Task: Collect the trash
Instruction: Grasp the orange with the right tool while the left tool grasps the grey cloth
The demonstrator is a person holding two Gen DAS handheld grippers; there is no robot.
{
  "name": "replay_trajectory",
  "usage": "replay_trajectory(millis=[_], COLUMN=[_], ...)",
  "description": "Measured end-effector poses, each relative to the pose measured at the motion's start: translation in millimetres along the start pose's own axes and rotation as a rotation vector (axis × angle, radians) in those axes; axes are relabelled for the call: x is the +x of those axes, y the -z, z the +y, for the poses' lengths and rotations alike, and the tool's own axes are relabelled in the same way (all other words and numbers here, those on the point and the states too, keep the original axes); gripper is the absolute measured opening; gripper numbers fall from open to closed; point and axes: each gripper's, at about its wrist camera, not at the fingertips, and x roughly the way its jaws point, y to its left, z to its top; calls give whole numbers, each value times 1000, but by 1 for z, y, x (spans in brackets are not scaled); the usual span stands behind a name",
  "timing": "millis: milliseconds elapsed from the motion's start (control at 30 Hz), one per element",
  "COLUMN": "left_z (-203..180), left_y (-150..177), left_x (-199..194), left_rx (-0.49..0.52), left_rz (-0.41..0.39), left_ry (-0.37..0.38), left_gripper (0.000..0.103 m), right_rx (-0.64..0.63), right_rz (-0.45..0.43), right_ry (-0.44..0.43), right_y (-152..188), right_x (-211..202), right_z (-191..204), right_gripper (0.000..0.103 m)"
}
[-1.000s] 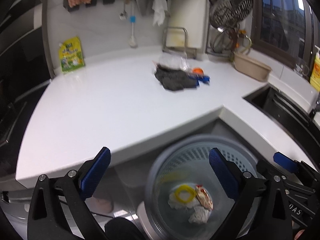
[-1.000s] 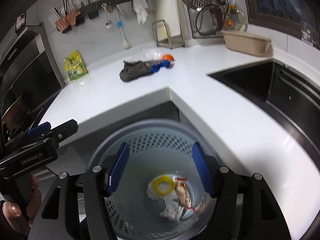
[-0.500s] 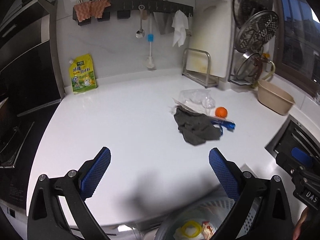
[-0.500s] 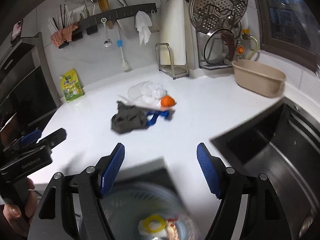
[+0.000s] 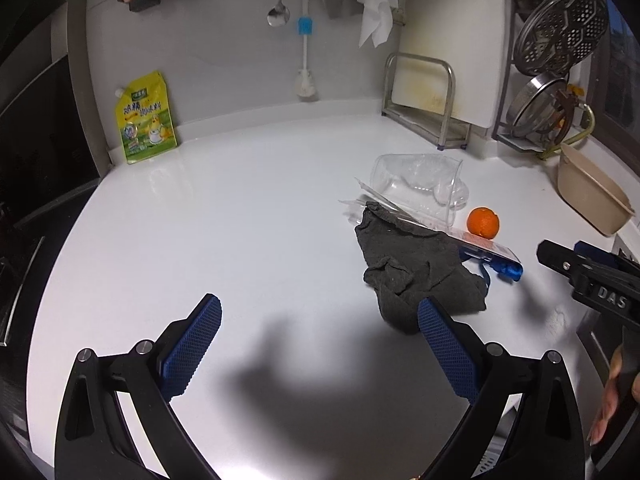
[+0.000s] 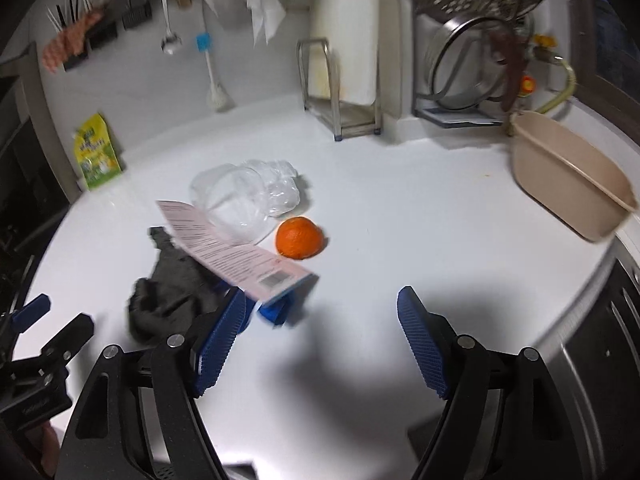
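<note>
On the white counter [image 5: 240, 220] lies a pile: a dark grey cloth [image 5: 416, 268] [image 6: 172, 292], a clear plastic cup on its side [image 5: 416, 184] [image 6: 236, 196], a flat blister package with a pink card and a blue item [image 5: 488, 256] [image 6: 232, 252], and an orange [image 5: 483, 222] [image 6: 299, 237]. My left gripper [image 5: 320, 344] is open and empty, just left of the cloth. My right gripper [image 6: 322, 344] is open and empty, its left finger close to the package's end.
A yellow refill pouch [image 5: 146, 120] leans on the back wall. A cutting-board rack [image 5: 424, 92], hanging strainers [image 5: 560, 32] and a beige basin [image 6: 568, 184] stand at the back right. The sink edge [image 6: 600, 320] lies on the right.
Both grippers have risen from over the trash basket with its trash and moved forward over the counter toward the pile. The basket has dropped out of view.
</note>
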Motion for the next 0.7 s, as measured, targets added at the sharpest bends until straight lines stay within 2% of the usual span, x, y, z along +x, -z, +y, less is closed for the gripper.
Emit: replay_trajectory(millis=[400,567,700], left_z=[-9,-9,-12], left_y=[-13,-15,-17], left_x=[40,46,50], left_rx=[-57,-74,-69], left_rz=[56,62,57], left_ry=[12,19,19], left_gripper=[97,97,97], right_rx=[-45,-74,-86], right_rz=[76,120,122], right_ry=[-58,-37,-26], right_y=[-43,-47,-47], right_x=[65,85,91], right_z=[-1,5,8], right_gripper=[75,75,75])
